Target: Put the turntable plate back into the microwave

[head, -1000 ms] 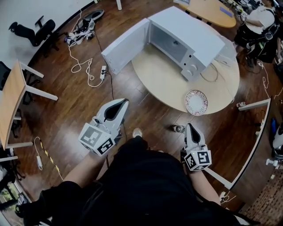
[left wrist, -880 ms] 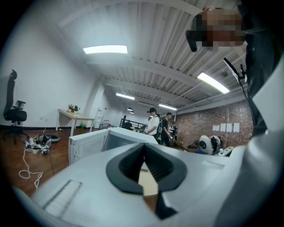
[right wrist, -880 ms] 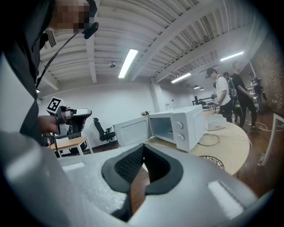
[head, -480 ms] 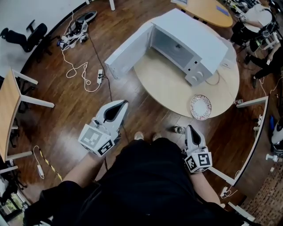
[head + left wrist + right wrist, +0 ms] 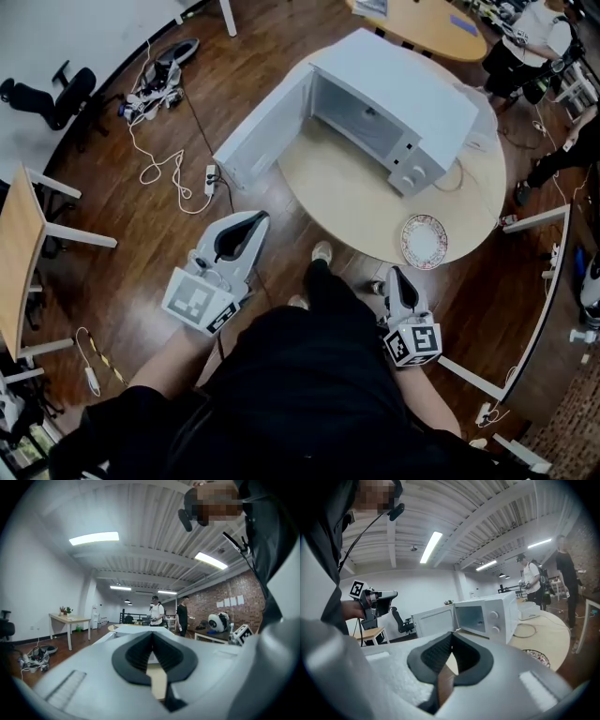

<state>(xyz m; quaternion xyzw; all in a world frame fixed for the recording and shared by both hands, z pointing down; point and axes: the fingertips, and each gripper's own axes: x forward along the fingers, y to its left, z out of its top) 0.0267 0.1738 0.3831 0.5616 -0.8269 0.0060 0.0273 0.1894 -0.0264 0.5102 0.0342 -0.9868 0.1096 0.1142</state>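
Turntable plate [image 5: 424, 241] lies flat near the front edge of the round table [image 5: 347, 178], outside the microwave [image 5: 394, 94]. Left gripper [image 5: 246, 220]: jaws together, empty. Microwave door [image 5: 262, 127] open. Right gripper [image 5: 398, 277]: jaws together, empty. Risk: closed jaws nudge the plate off the edge.

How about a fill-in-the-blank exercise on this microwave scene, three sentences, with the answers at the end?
1. The door of the microwave stands ____.
2. The turntable plate lies outside the microwave, on the round ____.
3. The left claw and the right claw are both shut and hold ____.
Missing words: open; table; nothing.
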